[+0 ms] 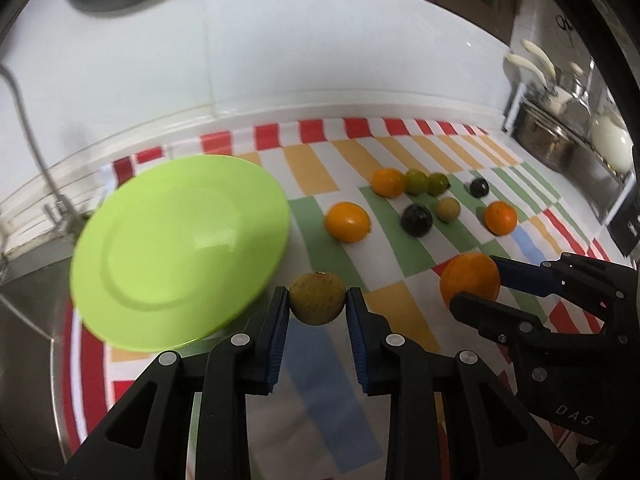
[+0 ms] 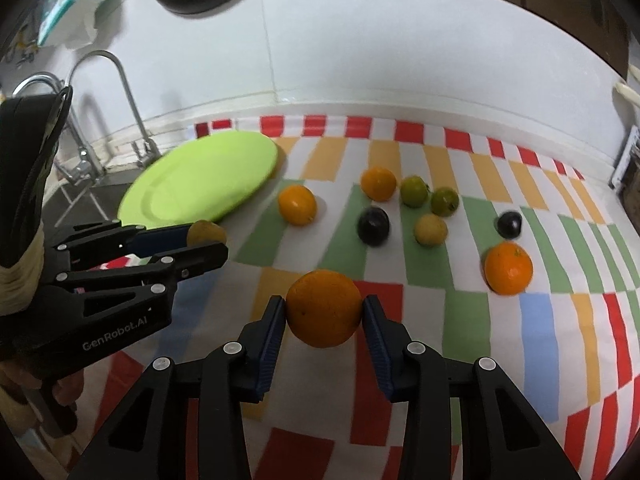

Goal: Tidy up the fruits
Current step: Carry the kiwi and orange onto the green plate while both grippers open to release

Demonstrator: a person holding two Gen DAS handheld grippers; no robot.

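Fruits: left hand-held gripper (image 1: 317, 300) pinches a dull-brown one (image 1: 317, 298), right hand-held gripper (image 2: 324, 312) a pitted orange (image 2: 324, 308)

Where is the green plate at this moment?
The green plate lies at the left end of the striped cloth, next to the sink tap; in the left wrist view the nearest loose orange lies to its right.

Striped cloth (image 2: 440, 292) spread over the counter; curved tap (image 2: 120, 92) off left; pots on a rack (image 1: 560, 128) far right.

Lime-green plate (image 1: 180, 256); cloth (image 2: 460, 292) chequered red, orange, green, blue, white; black hand-held gripper (image 1: 318, 300).
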